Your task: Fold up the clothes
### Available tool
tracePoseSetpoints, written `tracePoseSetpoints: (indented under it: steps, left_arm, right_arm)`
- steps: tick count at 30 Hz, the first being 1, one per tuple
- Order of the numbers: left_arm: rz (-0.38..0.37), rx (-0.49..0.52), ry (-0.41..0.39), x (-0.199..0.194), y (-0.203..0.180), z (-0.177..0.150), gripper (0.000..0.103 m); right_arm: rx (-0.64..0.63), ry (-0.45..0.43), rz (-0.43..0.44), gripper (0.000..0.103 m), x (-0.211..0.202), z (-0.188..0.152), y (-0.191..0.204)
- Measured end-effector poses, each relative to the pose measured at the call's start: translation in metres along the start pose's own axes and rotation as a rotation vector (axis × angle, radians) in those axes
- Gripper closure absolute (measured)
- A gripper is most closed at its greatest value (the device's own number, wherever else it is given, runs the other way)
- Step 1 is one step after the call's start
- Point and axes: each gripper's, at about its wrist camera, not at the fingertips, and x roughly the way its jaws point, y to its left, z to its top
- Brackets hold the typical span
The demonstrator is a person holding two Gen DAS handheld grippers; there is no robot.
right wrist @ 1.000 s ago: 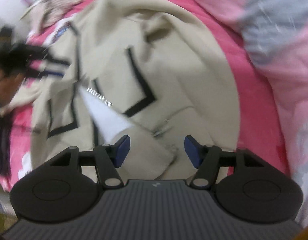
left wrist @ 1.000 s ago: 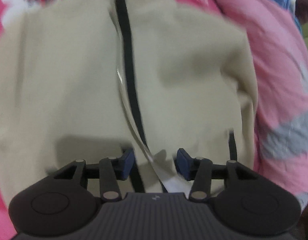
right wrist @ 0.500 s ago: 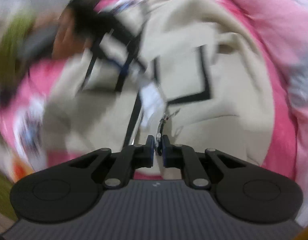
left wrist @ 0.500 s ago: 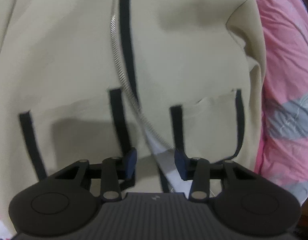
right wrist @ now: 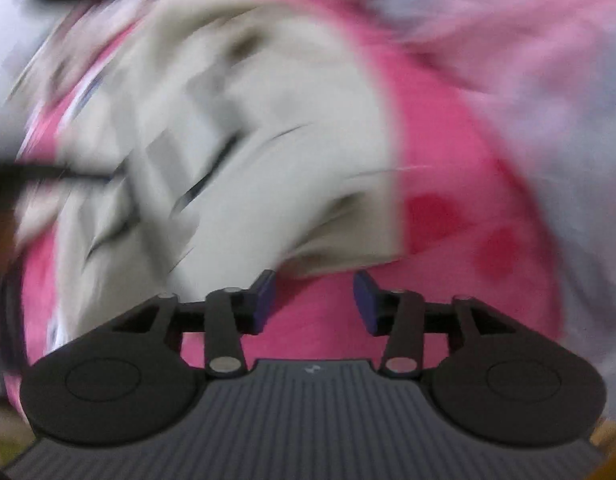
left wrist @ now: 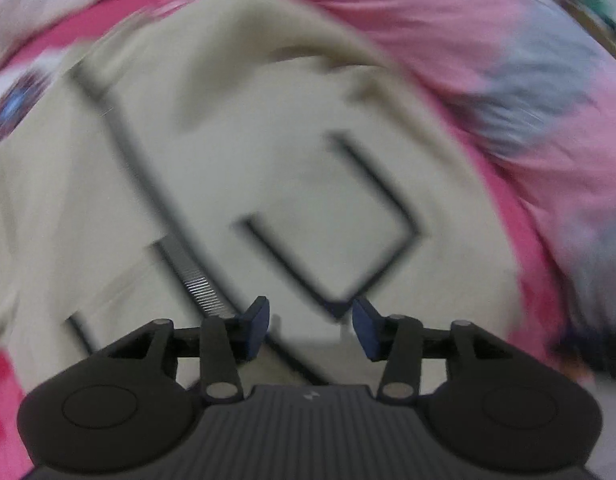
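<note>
Right gripper (right wrist: pixel 313 300) let go of the zip it pinched half a sec ago; fingers spreading, only pink bedding (right wrist: pixel 328 332) between. Beige jacket (right wrist: pixel 248 152) fills centre-left of frame, blurred. Left gripper (left wrist: pixel 310 326) over jacket's black-trimmed pocket (left wrist: pixel 328 220), fingers opening, gripping nothing. Pink-grey quilt (left wrist: pixel 508 92) upper right.

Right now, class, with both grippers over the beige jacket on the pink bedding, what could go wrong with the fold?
1. The left gripper, jaws opening and empty, hangs beside the zipper; it might snag.
2. The right gripper, opening over the pink bedding, may pinch that instead of the jacket.
</note>
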Motion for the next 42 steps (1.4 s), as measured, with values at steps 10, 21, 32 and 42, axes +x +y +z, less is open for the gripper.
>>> tracePoseSetpoints:
  steps: [10, 21, 32, 42]
  left_arm:
    - [-0.014, 0.32, 0.142, 0.039, -0.126, -0.064, 0.049]
    - [0.103, 0.369, 0.272, 0.069, -0.141, -0.091, 0.048]
    - [0.126, 0.365, 0.294, 0.079, -0.139, -0.091, 0.047]
    - [0.125, 0.407, 0.334, 0.082, -0.131, -0.1, 0.046]
  right_arm:
    - [-0.046, 0.23, 0.073, 0.092, 0.095, 0.032, -0.034]
    - [-0.801, -0.018, -0.147, 0.098, -0.06, 0.151, 0.032]
    - [-1.37, -0.136, -0.291, 0.098, -0.133, 0.321, 0.084]
    - [-1.276, -0.223, -0.609, 0.079, -0.09, 0.346, 0.014]
